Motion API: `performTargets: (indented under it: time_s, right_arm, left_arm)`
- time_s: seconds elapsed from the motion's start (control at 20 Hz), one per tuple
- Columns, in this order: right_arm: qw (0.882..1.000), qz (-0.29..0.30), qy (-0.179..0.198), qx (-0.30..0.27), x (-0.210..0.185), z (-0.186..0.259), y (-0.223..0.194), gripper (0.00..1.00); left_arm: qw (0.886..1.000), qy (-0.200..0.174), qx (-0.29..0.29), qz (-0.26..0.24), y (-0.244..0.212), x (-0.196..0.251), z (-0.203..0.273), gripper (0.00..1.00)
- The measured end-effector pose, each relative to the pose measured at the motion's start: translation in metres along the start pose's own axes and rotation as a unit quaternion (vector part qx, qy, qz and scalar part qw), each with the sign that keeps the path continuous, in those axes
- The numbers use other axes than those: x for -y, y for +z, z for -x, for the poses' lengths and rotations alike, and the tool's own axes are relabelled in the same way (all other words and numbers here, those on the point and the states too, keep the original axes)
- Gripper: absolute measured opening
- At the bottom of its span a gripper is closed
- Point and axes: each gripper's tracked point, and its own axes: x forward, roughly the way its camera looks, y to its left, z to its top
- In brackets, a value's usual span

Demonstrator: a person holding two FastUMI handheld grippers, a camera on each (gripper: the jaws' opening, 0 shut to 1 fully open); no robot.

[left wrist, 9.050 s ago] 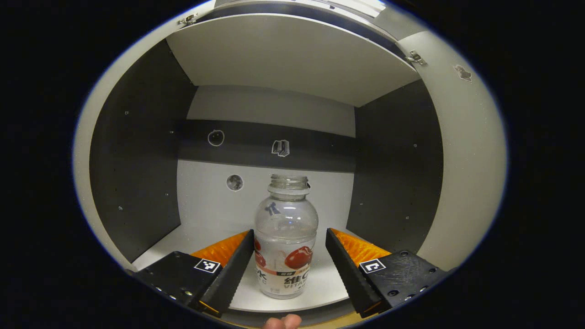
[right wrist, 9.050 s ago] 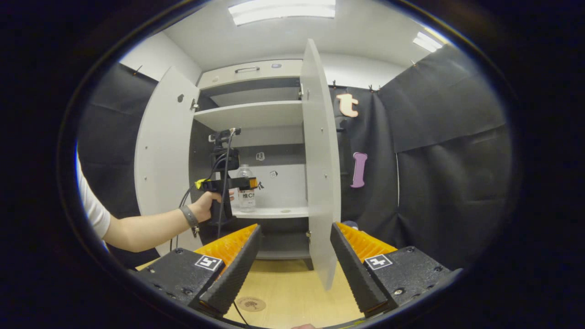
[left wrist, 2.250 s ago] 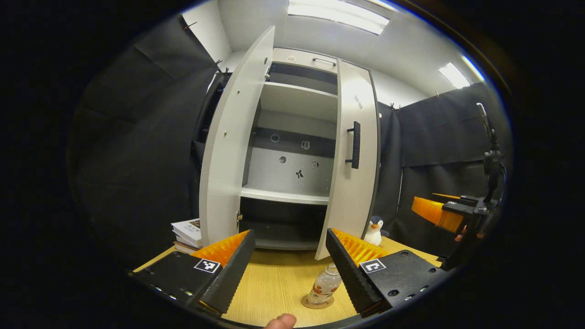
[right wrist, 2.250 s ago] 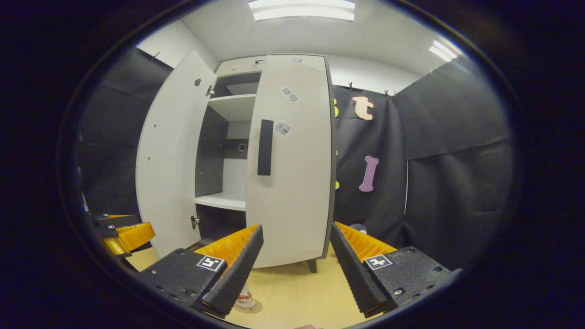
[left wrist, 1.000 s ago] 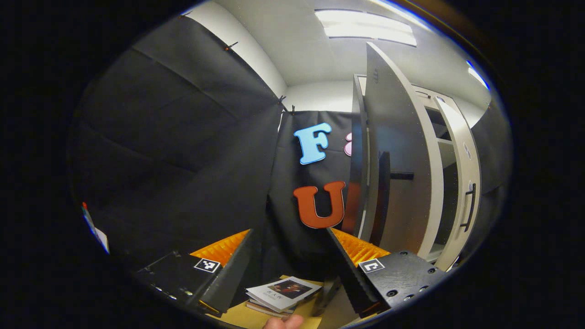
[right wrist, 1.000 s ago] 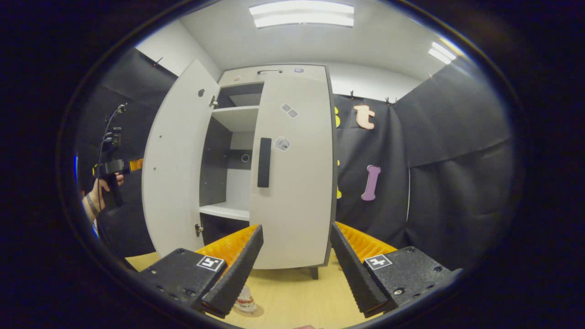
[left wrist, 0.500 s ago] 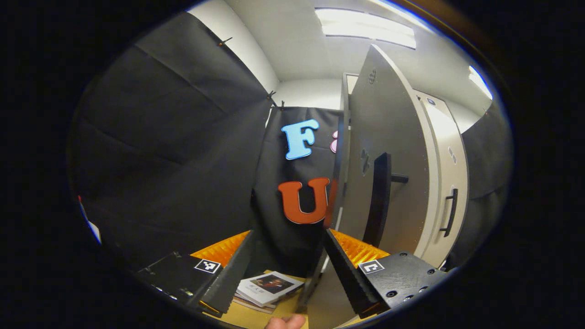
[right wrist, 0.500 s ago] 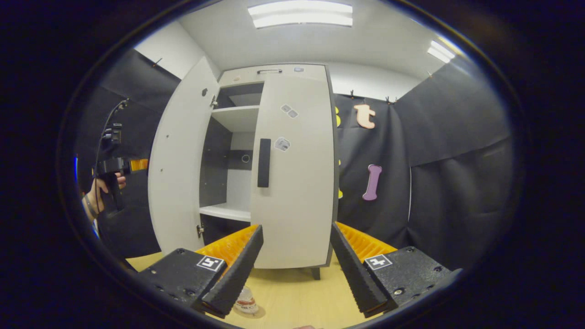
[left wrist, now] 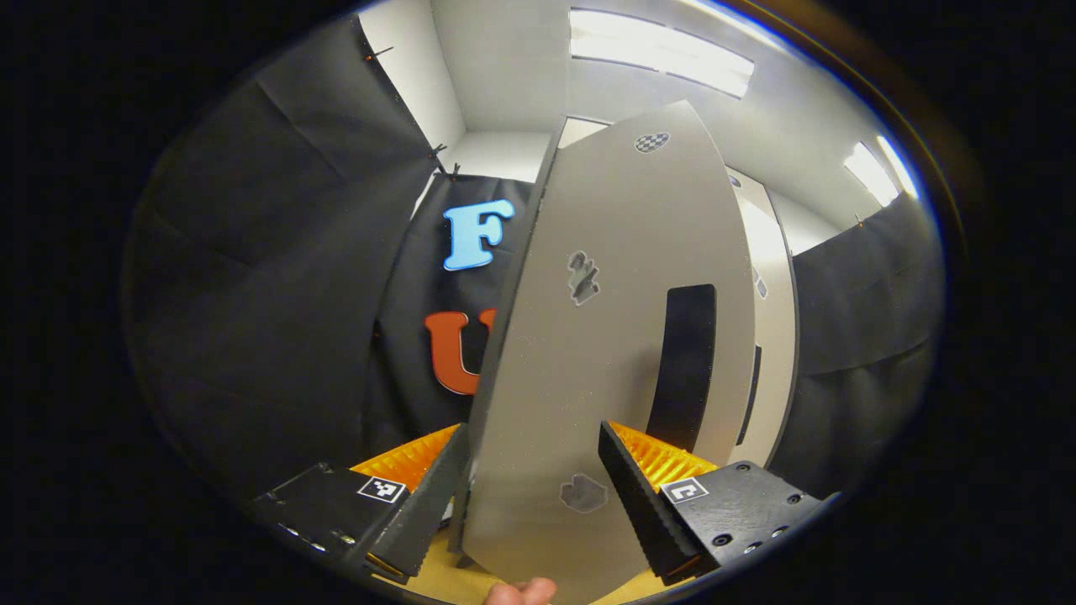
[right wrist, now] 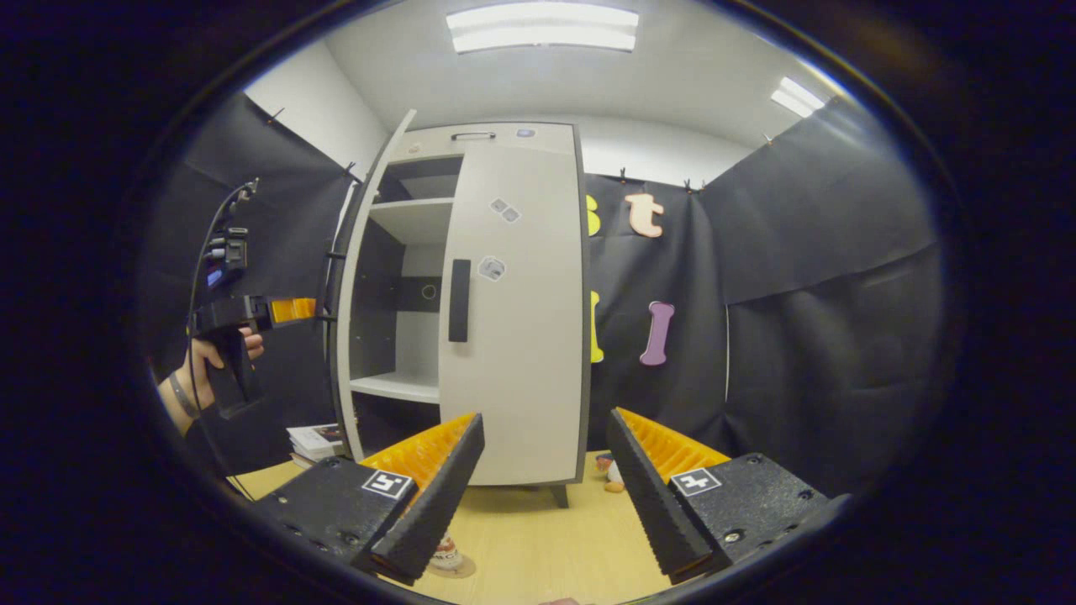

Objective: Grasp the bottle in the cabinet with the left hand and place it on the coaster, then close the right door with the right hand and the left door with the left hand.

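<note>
Right gripper view: left door [right wrist: 349,294] ajar, edge-on, long axis vertical; left gripper [right wrist: 290,309] and right gripper [right wrist: 542,487] fingers spread, empty.

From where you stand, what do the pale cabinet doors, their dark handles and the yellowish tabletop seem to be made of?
The pale grey cabinet doors look like matt laminated board: flat, even, with a dark edge band. The black bar handle could be painted metal or plastic; the look leaves it open. The yellowish tabletop shows faint wood grain, likely laminate or veneer.
</note>
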Motion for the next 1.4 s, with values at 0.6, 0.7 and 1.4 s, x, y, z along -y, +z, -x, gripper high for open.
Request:
performTargets:
  time_s: [0.6,0.7,1.4]
  right_arm:
    - [1.0,-0.01,-0.011,-0.012,0.021,0.002,-0.008,0.96]
    - [1.0,-0.013,-0.003,-0.017,0.017,-0.001,-0.01,0.96]
    - [0.997,-0.02,0.057,-0.043,-0.027,-0.011,-0.023,0.97]
  left_arm:
    - [1.0,-0.009,-0.002,-0.017,0.005,0.0,0.048,0.99]
    - [1.0,-0.005,-0.005,-0.017,-0.002,0.0,0.065,0.99]
    - [0.998,0.008,-0.019,-0.053,-0.072,0.025,0.163,0.99]
